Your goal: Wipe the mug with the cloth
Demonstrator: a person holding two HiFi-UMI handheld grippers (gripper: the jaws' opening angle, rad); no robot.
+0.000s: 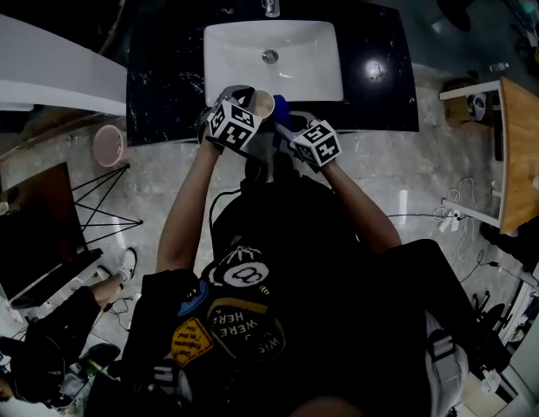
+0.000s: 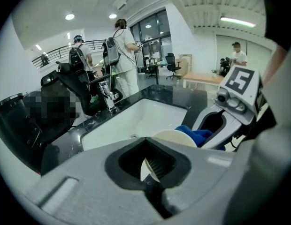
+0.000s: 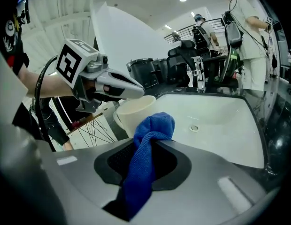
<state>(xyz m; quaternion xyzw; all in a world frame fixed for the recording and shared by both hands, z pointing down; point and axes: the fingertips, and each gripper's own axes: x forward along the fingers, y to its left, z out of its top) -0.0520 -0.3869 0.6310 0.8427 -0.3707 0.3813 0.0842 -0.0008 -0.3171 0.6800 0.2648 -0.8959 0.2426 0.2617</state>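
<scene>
**Item 1, left tool** [image 2: 149, 168]: jaws drawn in on the wall of the mug [image 2: 176, 136], pinching it at the rim. Nothing else is held.

**Item 2, right tool** [image 3: 141, 165]: jaws closed tight on the cloth [image 3: 154, 125]. A blue bunch stands up past the tips, and the rest trails back between the jaws.

**Item 3, mug:** cream, mouth up and roughly upright. It is held in the air over the near edge of the white sink [image 1: 243, 68], which is set in the black desk [image 1: 165, 85].

**Item 4, cloth:** the bunch is at the mug's side near the rim, touching or just beside it. Which of the 2 cannot be told.

**Step in hand, as judged:** bringing the cloth onto the mug for the wipe.

**Handling notes:**
- Hold the left tool's pinch firm. A grip on 1 wall may let the mug swivel under pressure.
- Press lightly and lead with the fat end of the bunch, since soft cloth will likely fold back.
- Sweep round the rim and wall, turning the mug to meet the cloth rather than reaching round it.
- Work over the sink, so that a slip lands in the basin.
</scene>
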